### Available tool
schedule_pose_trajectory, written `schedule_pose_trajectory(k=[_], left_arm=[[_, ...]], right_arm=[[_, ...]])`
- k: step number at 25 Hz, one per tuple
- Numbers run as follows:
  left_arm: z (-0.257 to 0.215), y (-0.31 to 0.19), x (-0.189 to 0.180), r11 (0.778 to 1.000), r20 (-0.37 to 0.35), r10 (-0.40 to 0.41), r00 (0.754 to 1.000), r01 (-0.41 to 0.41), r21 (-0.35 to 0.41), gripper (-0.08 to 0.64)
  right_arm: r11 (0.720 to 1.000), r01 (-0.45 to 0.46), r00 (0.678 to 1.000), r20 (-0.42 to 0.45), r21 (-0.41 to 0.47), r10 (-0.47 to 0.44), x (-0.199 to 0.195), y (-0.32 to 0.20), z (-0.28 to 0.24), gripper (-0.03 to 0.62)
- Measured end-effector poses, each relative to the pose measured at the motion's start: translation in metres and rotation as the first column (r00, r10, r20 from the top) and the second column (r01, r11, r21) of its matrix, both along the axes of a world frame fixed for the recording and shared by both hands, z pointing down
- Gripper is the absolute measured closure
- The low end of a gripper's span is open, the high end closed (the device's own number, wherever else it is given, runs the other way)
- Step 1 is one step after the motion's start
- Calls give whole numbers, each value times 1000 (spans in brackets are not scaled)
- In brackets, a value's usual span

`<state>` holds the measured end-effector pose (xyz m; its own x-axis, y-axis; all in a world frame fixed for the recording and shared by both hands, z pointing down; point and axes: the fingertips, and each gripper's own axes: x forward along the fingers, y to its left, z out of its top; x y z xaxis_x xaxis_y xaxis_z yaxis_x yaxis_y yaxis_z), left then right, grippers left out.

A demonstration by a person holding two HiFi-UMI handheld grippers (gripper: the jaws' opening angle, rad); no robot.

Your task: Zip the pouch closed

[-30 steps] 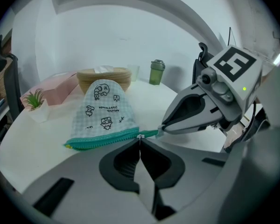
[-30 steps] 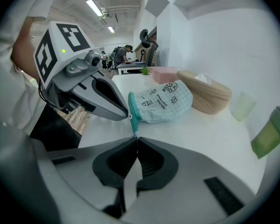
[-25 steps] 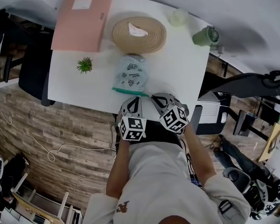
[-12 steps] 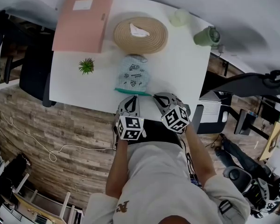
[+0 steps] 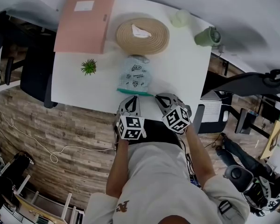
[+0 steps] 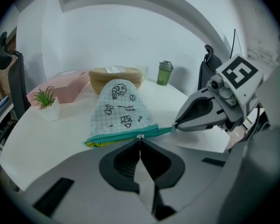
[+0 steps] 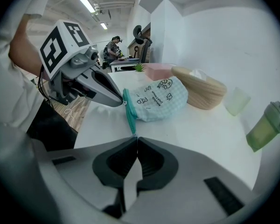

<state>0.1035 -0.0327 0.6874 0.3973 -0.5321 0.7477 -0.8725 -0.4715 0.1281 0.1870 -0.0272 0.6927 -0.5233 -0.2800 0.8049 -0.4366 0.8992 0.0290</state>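
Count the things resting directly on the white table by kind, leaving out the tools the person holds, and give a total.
pouch: 1
woven basket: 1
potted plant: 1
pink box: 1
drink containers: 2, a pale cup and a green tumbler
Total: 6

Landmark: white table (image 5: 177, 73), rounded corners.
Floor: wood planks (image 5: 74, 129), mixed brown and grey, along the table's near edge and left side; thin white cable (image 5: 60, 149) looped across them.
Wall: plain white (image 5: 252, 13), behind the table's far edge.
Seating: black chair (image 5: 35, 73) at the table's left side; another black chair (image 5: 242, 85) off its right side.
Light: ceiling strip lamps (image 7: 87, 3), lit, high beyond the table's left end.
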Motion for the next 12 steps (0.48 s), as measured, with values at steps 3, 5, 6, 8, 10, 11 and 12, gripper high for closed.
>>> schedule_pose_trajectory(k=[3, 5, 6, 8, 10, 11, 12], left_arm=[[1, -2, -6, 1000, -1, 3, 1000, -3, 1, 560], [1, -3, -9, 1000, 0, 3, 1000, -3, 1, 560], [1, -3, -10, 1000, 1, 0, 1000, 0, 0, 560], [1, -3, -14, 1000, 5, -6, 1000, 6, -2, 561], [1, -4, -20, 1000, 8, -13, 1000, 13, -3, 560], [1, -5, -23, 1000, 9, -13, 1000, 13, -3, 560], [2, -6, -25, 1000, 9, -12, 1000, 12, -3, 560]], right_arm=[[1000, -12, 1000, -8, -2, 12, 1, 0, 1, 589], [1000, -19, 1000, -10, -2, 19, 2, -1, 2, 589], [1000, -23, 1000, -12, -1, 23, 2, -1, 2, 590], [1000, -29, 999, -18, -1, 29, 2, -1, 2, 589], [999, -35, 999, -23, -3, 35, 4, -1, 3, 589], [999, -38, 999, -26, -4, 38, 5, -1, 3, 589], [999, -42, 999, -28, -4, 42, 5, -1, 3, 589]])
